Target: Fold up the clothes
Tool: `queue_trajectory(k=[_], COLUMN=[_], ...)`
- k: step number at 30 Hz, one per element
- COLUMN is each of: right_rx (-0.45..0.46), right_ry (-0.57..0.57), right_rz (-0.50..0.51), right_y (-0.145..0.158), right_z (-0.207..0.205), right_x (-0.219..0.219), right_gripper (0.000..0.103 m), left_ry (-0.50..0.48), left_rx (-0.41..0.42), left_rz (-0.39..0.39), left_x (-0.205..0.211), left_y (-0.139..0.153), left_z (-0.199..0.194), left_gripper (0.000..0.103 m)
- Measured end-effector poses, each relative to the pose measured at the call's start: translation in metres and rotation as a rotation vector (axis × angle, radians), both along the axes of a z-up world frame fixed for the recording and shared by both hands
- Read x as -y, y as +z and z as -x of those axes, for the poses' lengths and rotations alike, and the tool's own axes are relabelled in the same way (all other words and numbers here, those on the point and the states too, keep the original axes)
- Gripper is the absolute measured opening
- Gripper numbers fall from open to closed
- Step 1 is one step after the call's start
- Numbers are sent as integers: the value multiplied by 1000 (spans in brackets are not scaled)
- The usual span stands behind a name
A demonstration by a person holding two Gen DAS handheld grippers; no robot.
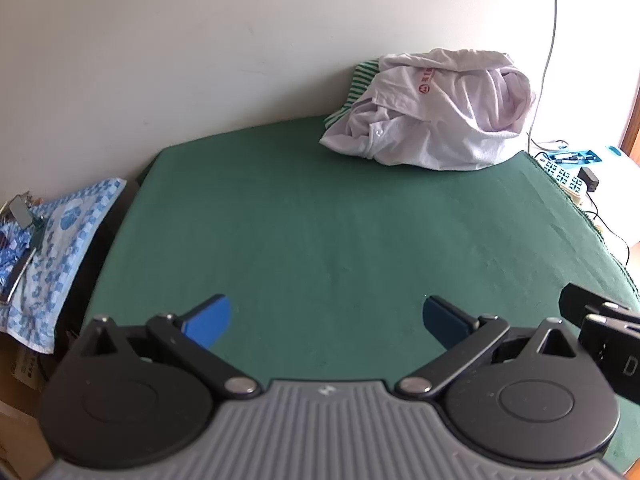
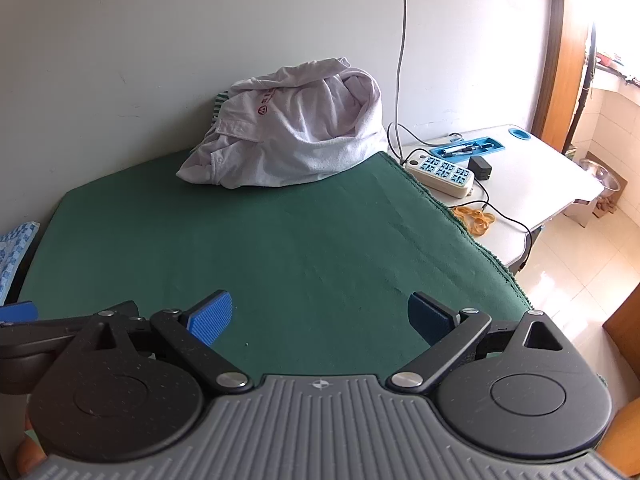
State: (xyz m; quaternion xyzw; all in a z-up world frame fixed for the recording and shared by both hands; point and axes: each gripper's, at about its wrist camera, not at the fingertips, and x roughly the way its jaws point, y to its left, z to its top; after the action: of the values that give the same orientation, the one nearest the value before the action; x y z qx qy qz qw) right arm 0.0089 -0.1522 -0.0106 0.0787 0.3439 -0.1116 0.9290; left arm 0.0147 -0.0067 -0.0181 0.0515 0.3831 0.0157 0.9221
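At the far edge of the green cloth point(image 2: 304, 248), toward its far right corner and against the wall, a white shirt point(image 2: 296, 140) is heaped in a crumpled mound, with a green-striped garment point(image 1: 360, 88) half hidden beneath and behind it. Nothing is seen folded, and nothing has been spread flat; the middle of the cloth is bare. The task is therefore judged to be at its very start: the shirt is yet to be picked up, laid out, and folded, and the striped piece after it.

Both grippers are held over the near edge of the cloth, well apart from the heap. The left gripper point(image 1: 326, 320) is seen with its blue pads spread wide and nothing between them; the right gripper point(image 2: 320, 318) is likewise spread wide and empty.

Only in the left wrist view is a blue patterned towel point(image 1: 60, 240) shown fully, draped beyond the cloth's left edge with some metal objects on it; the striped garment is also clearer there. Only in the right wrist view are the white desk point(image 2: 540, 176) past the cloth's right edge, a power strip point(image 2: 440, 172), a blue pen tray point(image 2: 468, 146) and rubber bands point(image 2: 474, 216) laid out plainly.
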Motion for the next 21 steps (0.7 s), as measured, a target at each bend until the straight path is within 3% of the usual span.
queue_trajectory(k=[21], right_rx=[0], right_ry=[-5], right_rz=[15], right_y=[-2], right_z=[-3], right_x=[-6], right_gripper=[97], left_ry=[-12], left_rx=[-12], left_rz=[10], left_x=[-5], left_y=[-4], left_z=[-5], left_gripper=[103])
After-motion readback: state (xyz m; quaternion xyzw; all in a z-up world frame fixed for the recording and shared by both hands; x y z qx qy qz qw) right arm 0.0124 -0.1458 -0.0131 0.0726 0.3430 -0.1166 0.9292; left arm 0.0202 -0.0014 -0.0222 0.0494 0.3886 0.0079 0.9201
